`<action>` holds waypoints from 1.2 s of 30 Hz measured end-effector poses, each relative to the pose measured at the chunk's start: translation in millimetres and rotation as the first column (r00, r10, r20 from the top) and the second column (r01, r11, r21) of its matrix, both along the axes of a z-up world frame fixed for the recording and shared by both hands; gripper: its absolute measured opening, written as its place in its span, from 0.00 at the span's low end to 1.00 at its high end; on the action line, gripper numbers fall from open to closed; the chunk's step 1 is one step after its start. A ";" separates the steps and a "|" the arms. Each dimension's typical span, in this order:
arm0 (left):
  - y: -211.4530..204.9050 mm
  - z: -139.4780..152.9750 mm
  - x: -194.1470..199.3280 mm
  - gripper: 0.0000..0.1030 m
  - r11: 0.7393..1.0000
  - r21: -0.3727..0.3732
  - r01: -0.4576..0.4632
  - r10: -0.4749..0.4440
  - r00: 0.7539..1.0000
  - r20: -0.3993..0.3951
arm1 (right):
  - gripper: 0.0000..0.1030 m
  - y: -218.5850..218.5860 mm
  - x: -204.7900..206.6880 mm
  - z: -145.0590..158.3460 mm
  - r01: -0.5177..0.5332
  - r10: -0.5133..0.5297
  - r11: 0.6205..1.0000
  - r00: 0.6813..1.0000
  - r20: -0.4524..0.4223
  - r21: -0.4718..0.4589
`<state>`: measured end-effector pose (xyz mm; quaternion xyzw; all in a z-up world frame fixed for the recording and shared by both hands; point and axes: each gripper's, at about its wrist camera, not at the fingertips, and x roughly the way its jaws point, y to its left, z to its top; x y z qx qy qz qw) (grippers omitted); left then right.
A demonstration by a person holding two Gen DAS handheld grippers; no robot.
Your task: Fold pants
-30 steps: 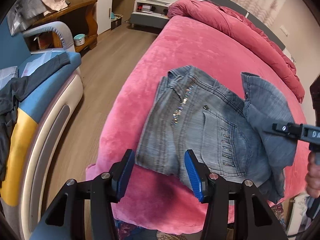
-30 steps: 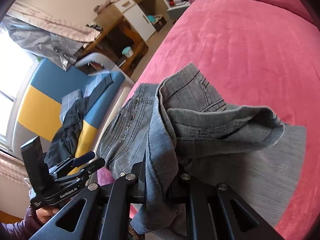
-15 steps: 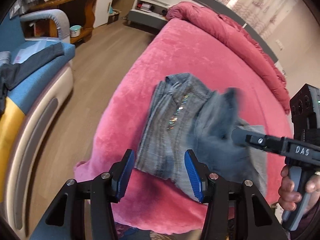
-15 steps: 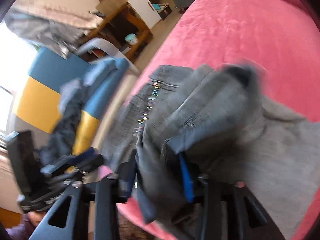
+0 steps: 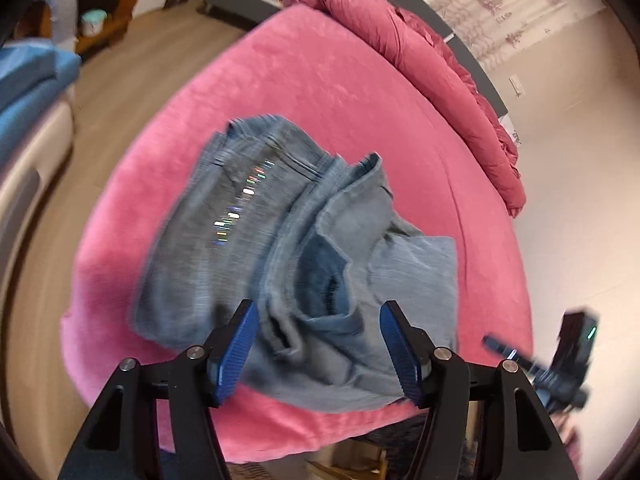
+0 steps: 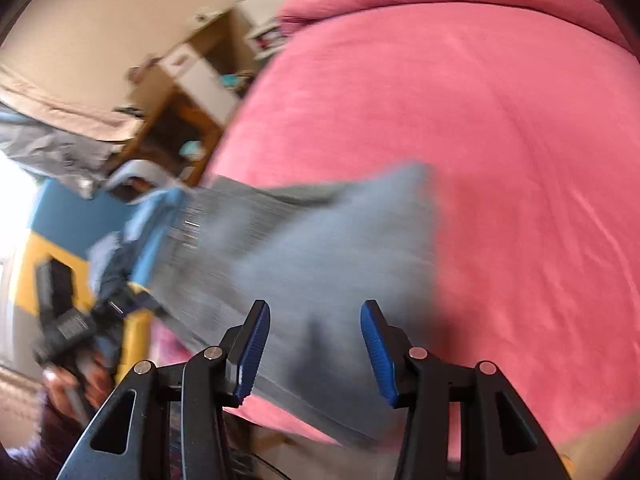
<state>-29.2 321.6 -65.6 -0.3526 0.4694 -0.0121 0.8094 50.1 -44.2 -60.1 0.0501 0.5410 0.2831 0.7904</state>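
Observation:
The grey-blue jeans (image 5: 280, 248) lie in a loose folded heap on the pink bed (image 5: 328, 80), near its front corner, with a rumpled flap on top at the right. My left gripper (image 5: 316, 348) is open and empty, just above the jeans' near edge. My right gripper (image 6: 314, 346) is open and empty above the jeans (image 6: 320, 248), which look blurred in the right wrist view. The right gripper also shows in the left wrist view (image 5: 560, 364) at the far right, off the bed's corner.
A dark red duvet (image 5: 420, 40) is bunched along the far side of the bed. A blue and yellow sofa (image 6: 60, 240) with clothes stands left of the bed across a strip of wooden floor (image 5: 132, 68). Wooden desk and white cabinets (image 6: 192, 76) stand beyond.
My right gripper has let go of the jeans leg, opened and pulled back to the right. The leg now lies folded over the jeans. My left gripper has moved closer over the jeans.

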 end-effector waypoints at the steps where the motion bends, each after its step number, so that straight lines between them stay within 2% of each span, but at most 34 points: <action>1: -3.7 -3.7 8.2 0.62 1.000 -0.011 0.003 -0.004 1.000 -0.022 | 0.47 -12.0 -4.2 -5.6 0.022 -0.022 0.999 1.000 0.000 -0.032; 4: -13.7 -11.3 24.0 0.60 1.000 -0.011 0.025 -0.026 0.997 -0.074 | 0.47 -49.1 -15.5 -24.9 0.085 -0.088 0.995 0.995 -0.048 -0.058; 5: -18.4 -14.6 29.8 0.52 0.999 0.009 0.033 -0.032 0.994 -0.105 | 0.47 -60.8 -18.4 -32.6 0.114 -0.118 0.992 0.991 -0.068 -0.054; 6: -20.8 -17.1 33.6 0.22 0.999 0.029 0.038 -0.034 0.992 -0.125 | 0.47 -70.3 -21.1 -41.0 0.132 -0.136 0.990 0.986 -0.097 -0.041; 7: -23.4 -18.2 37.1 0.10 0.998 0.046 0.045 -0.039 0.990 -0.138 | 0.47 -75.8 -23.3 -48.3 0.143 -0.145 0.989 0.982 -0.124 -0.021; 9: -24.4 -14.5 38.2 0.08 0.999 0.036 0.039 -0.035 0.993 -0.111 | 0.47 -79.7 -28.1 -64.1 0.146 -0.136 0.989 0.972 -0.192 0.038; 12: -22.7 15.8 27.6 0.07 0.999 0.049 0.018 -0.019 1.000 0.024 | 0.47 -70.8 -29.5 -81.5 0.136 -0.116 0.988 0.965 -0.235 0.072; 13: -21.9 28.2 20.2 0.07 0.999 0.048 0.017 -0.020 0.997 0.074 | 0.44 -66.6 -29.5 -84.7 0.134 -0.115 0.988 0.966 -0.231 0.073; 14: -22.0 41.7 9.5 0.07 0.996 0.083 0.016 -0.025 0.994 0.106 | 0.30 -61.2 -32.6 -86.3 0.118 -0.099 0.990 0.971 -0.220 0.078; 16: -23.6 48.1 -4.9 0.07 0.988 0.153 0.019 -0.035 0.994 0.106 | 0.29 -48.2 -37.5 -85.1 0.060 -0.039 0.994 0.977 -0.208 0.093; 17: -24.2 40.9 -8.4 0.08 0.982 0.188 0.037 -0.051 0.996 0.069 | 0.29 -42.0 -40.2 -83.8 0.025 -0.007 0.996 0.980 -0.197 0.089; 19: -22.1 12.9 -10.4 0.14 0.968 0.242 0.068 -0.056 0.997 -0.056 | 0.29 -31.6 -43.9 -85.9 -0.018 0.028 0.998 0.983 -0.182 0.053; 20: -19.2 -2.1 -11.6 0.21 0.969 0.232 0.079 -0.053 0.992 -0.116 | 0.29 -30.6 -44.7 -88.2 -0.026 0.033 0.999 0.982 -0.184 0.038; 21: -13.1 -9.2 -14.2 0.33 0.976 0.207 0.071 -0.043 0.990 -0.138 | 0.29 -29.2 -44.8 -91.0 -0.037 0.040 0.999 0.981 -0.189 0.020; 24: 7.7 -3.2 -17.5 0.49 0.992 0.129 0.008 0.003 0.996 -0.086 | 0.30 -32.4 -43.8 -85.7 -0.040 0.039 0.999 0.983 -0.178 -0.006; 27: 21.2 10.5 -6.0 0.60 0.991 0.134 -0.028 0.032 0.999 -0.030 | 0.32 -43.7 -36.5 -70.3 -0.013 0.014 1.000 0.989 -0.149 0.007; 32: 30.0 1.4 32.8 0.61 0.994 0.110 0.002 0.001 0.999 -0.034 | 0.37 -44.3 -12.7 -48.6 0.032 -0.030 0.999 0.995 -0.095 0.020; 35: 34.8 -22.1 60.0 0.61 0.999 0.043 0.028 -0.024 0.995 -0.101 | 0.37 -44.7 -11.6 -43.0 -0.017 0.018 1.000 0.996 -0.091 0.006; 36: 35.0 -26.9 64.1 0.61 0.999 0.048 0.026 -0.020 0.993 -0.117 | 0.37 -42.7 -14.1 -41.6 -0.041 0.040 0.999 0.995 -0.094 -0.007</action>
